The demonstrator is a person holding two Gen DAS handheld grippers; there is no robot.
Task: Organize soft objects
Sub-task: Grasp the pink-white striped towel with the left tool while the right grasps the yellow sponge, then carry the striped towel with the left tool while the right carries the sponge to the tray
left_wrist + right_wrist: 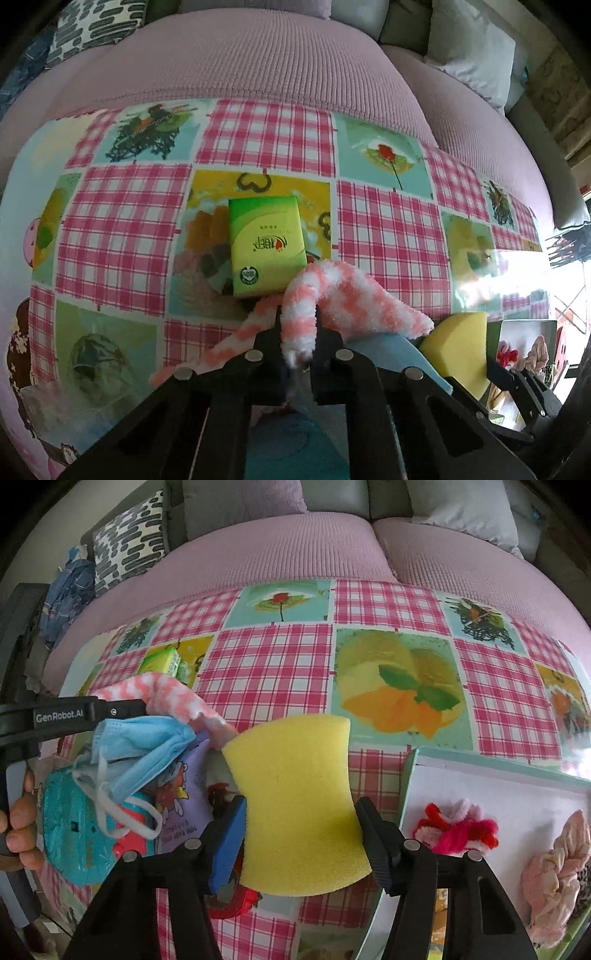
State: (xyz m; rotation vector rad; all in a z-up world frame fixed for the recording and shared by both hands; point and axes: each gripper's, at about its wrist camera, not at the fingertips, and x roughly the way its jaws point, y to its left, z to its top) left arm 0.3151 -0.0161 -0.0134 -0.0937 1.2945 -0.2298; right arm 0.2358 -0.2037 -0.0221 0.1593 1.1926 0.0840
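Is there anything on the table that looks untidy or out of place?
Yes. The blue face mask lies crumpled on other items, its ear loops tangled, beside the yellow sponge.

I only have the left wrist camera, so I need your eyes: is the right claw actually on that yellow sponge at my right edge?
Observer: Yes. In the right wrist view, the right claw has the waisted yellow foam sponge between its fingers, and both touch its narrow sides.
Operator: What's the pale blue thing near the sponge?
Observer: A light blue pleated face mask with white ear loops. It lies on a purple printed packet.
Operator: What's in the box on the right?
Observer: The white tray with a teal rim holds a red-and-pink pipe-cleaner bundle and a pale pink fabric scrunchie.
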